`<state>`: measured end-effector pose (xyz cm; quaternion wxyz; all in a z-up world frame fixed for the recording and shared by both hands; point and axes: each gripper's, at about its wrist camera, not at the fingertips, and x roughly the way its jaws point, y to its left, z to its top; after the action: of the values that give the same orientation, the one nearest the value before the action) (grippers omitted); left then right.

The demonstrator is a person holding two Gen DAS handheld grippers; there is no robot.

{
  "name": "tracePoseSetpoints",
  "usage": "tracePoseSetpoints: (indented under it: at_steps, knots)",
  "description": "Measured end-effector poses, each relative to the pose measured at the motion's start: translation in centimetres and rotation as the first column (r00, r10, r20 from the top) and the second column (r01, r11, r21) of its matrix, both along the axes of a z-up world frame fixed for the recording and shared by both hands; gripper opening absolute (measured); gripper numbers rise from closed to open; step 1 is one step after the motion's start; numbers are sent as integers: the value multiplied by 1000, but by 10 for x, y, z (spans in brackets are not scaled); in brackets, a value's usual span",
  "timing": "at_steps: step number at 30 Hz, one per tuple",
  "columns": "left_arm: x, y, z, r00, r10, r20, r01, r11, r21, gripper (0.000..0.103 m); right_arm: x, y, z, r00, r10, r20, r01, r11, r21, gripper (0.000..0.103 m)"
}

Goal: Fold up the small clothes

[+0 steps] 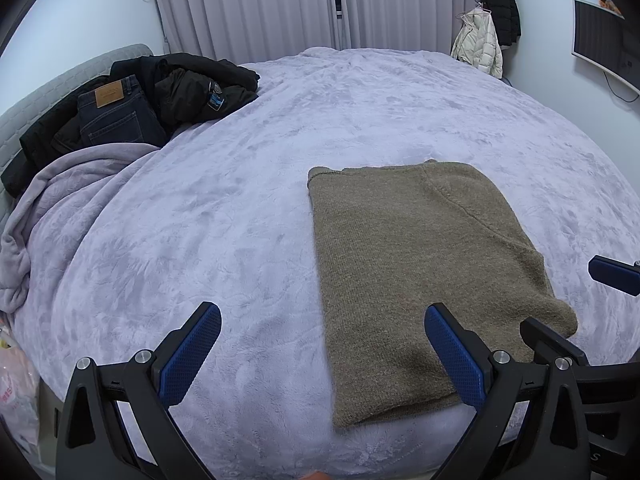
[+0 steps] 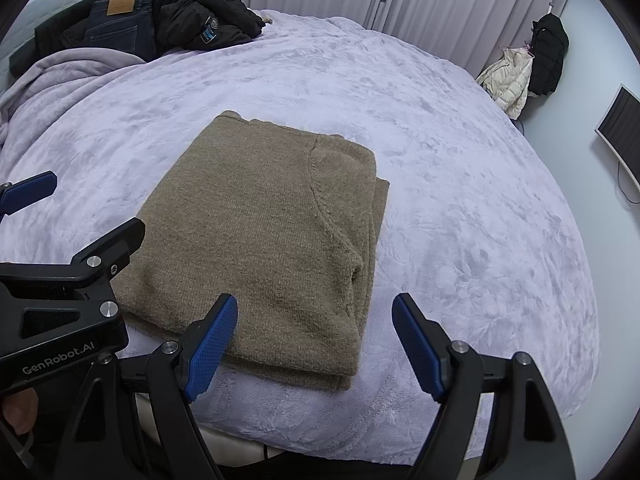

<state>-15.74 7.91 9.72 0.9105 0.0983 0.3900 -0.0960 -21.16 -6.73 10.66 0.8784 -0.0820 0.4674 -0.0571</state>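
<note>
On lilac plush bedspread [image 1: 240,200], folded olive-brown knit sweater [image 1: 420,248] lies long axis running away from both wide-open, empty tongs: left gripper [image 1: 322,354] at its left edge, right gripper [image 2: 314,344] over the near-right corner, nearer.

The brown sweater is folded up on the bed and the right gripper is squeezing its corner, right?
Not quite. The brown sweater is folded on the bed, but the right gripper is open and squeezing nothing; the right wrist view shows its fingers spread apart.
</note>
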Motion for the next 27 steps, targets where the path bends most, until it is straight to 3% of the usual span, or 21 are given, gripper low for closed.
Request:
tracePoseSetpoints:
  at_steps: [20, 27]
  knots:
    - [0, -1, -2, 1000, -4, -1, 4, 1000, 2, 102, 0, 3, 0, 1000, 0, 0, 0, 1000, 0, 82]
    - [8, 5, -14, 999, -20, -43, 19, 1000, -15, 102, 0, -7, -6, 1000, 10, -9, -10, 1000, 10, 82]
